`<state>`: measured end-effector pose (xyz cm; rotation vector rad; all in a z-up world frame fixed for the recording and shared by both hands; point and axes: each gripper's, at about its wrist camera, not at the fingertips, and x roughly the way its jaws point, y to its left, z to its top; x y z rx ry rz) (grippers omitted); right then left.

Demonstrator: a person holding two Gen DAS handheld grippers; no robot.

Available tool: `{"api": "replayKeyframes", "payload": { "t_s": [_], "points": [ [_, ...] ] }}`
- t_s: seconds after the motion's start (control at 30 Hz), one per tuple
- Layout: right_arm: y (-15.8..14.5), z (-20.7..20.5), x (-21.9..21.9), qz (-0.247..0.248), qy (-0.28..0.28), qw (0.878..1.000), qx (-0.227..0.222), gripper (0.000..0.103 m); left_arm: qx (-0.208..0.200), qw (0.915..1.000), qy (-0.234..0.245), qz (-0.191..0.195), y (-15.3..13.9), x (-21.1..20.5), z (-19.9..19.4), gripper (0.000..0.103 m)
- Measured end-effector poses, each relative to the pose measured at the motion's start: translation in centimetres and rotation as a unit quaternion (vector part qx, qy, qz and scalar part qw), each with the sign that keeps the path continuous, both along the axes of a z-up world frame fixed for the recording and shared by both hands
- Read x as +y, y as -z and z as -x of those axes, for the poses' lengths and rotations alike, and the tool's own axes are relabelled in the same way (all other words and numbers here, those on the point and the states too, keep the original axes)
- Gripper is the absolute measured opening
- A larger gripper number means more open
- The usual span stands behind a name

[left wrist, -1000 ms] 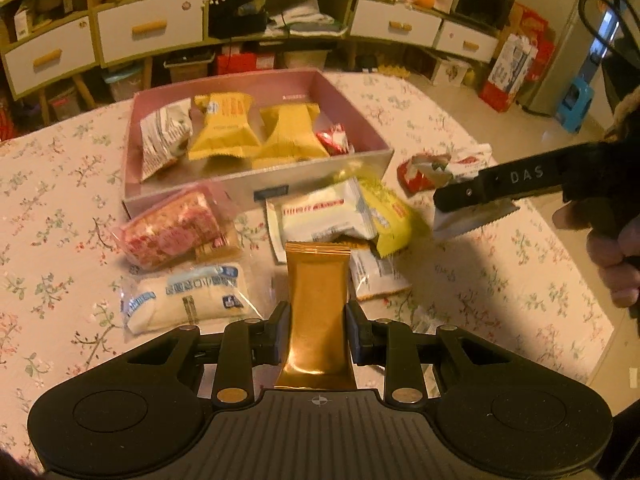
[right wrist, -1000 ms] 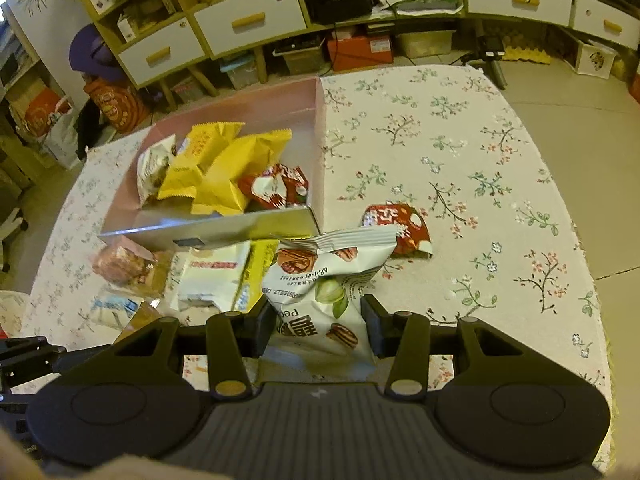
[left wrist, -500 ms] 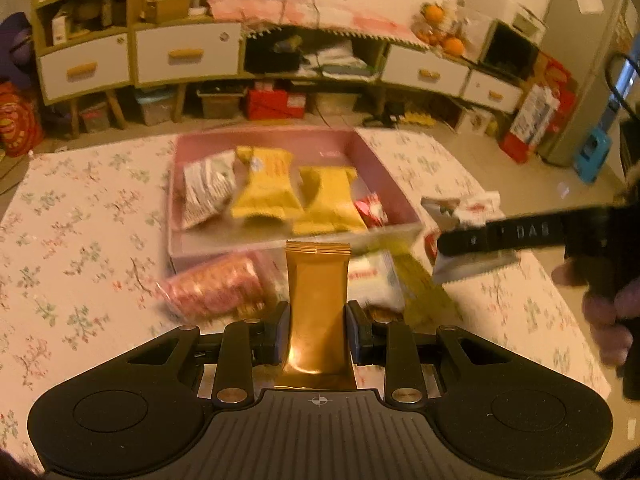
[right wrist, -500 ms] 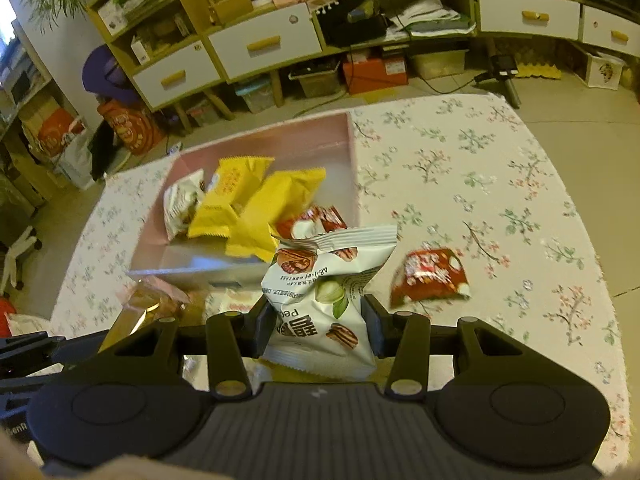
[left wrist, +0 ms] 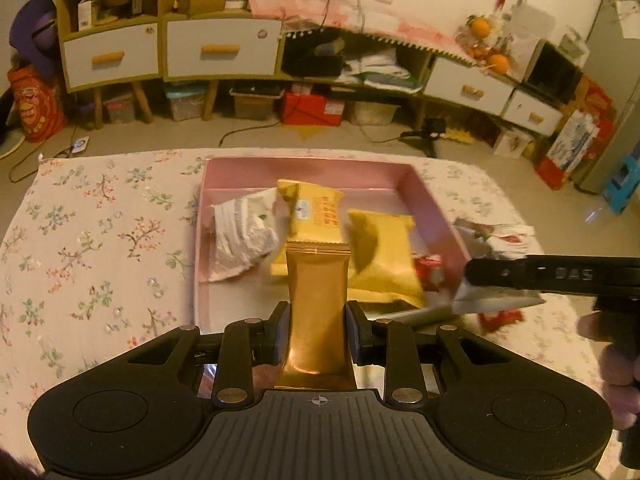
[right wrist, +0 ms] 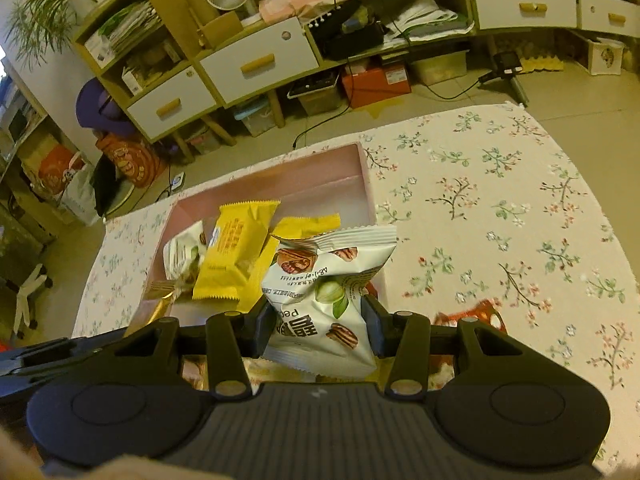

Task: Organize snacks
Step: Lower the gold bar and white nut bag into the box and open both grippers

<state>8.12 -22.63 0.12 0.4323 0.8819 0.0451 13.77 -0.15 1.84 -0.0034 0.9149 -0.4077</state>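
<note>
- Floral-print tablecloth [left wrist: 92, 240] covers the table; the left stretch at 9 o'clock in my left wrist view has only the cloth showing.
- Shallow pink cardboard box [left wrist: 202, 240] sits centre, at 12 o'clock from my left gripper.
- Inside the box, left to right: a crumpled white foil snack packet [left wrist: 244, 236] against the left wall, a yellow pillow-pack snack with red print [left wrist: 314, 212] at the middle, a second plain yellow pillow pack [left wrist: 382, 260] just right of it, a small red wrapped sweet [left wrist: 430, 274] near the right wall.
- My left gripper [left wrist: 318, 330] is clamped on a slim gold foil stick packet [left wrist: 318, 304], held upright between the pads, its top seam overlapping the box's near half in view.
- At 3 o'clock in the same view, my right gripper's black finger, lettered DAS, crosses the frame level over the box's right wall; my right hand [left wrist: 612, 364] shows at the edge behind it.
- In the right wrist view, my right gripper [right wrist: 320, 326] is clenched on a white nut-printed snack bag [right wrist: 326, 300], creased at the pinch, over the box's near right corner.
- At 4 o'clock from that bag, a red snack packet [right wrist: 476, 312] lies on the cloth, blurred, partly hidden by the gripper.
- More packets lie under both grippers, outside the box's near wall; too hidden to name.
</note>
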Motion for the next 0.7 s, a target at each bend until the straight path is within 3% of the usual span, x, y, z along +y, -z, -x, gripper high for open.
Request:
{"api": "replayKeyframes", "payload": {
  "t_s": [0.33, 0.7],
  "points": [
    [0.5, -3.6, 0.7, 0.006, 0.007, 1.0, 0.0, 0.043, 0.017, 0.9982, -0.011, -0.057, 2.2, -1.0, -3.7, 0.026],
    [1.7, -6.7, 1.0, 0.023, 0.002, 1.0, -0.003, 0.043, 0.028, 0.9977, -0.02, -0.058, 4.3, -2.0, -6.9, 0.026]
  ]
}}
